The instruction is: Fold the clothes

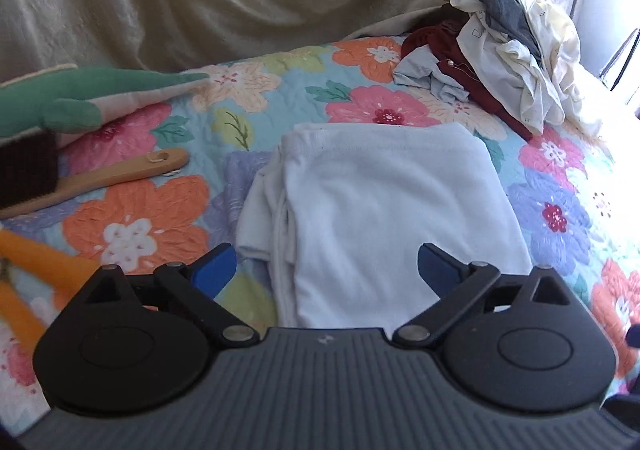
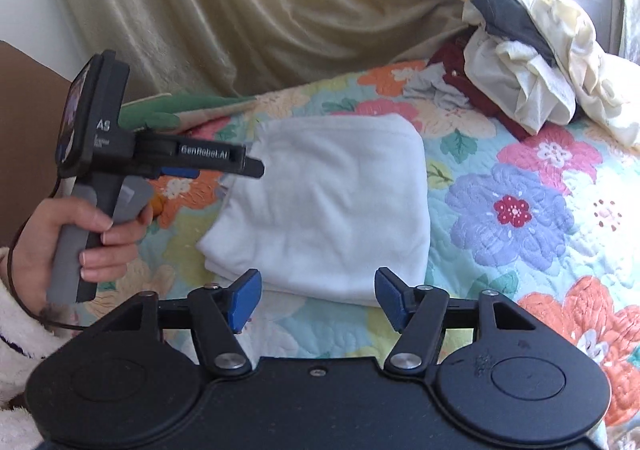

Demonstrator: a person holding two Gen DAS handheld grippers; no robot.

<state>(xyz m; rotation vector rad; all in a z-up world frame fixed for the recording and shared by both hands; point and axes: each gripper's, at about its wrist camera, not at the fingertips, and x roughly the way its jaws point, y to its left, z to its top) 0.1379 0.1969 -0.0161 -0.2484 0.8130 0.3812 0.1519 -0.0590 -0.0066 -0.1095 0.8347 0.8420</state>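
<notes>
We see the folded white garment (image 1: 384, 217) lying flat on the floral quilt (image 1: 160, 217), dead ahead at 12 o'clock of both claws. Our left claw (image 1: 326, 270) is released, spread wide and empty; our right claw (image 2: 316, 296) is released too, nothing between its pads. The unfolded pile (image 1: 504, 57) sits at 2 o'clock, nearer our right hand, so we judge the right reaches it first.

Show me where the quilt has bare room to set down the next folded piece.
Bare quilt lies right of the folded white garment, below the clothes pile; a smaller strip shows between garment and pile. The left side is crowded: a wooden brush, a green plush toy, and orange handles at the edge.
</notes>
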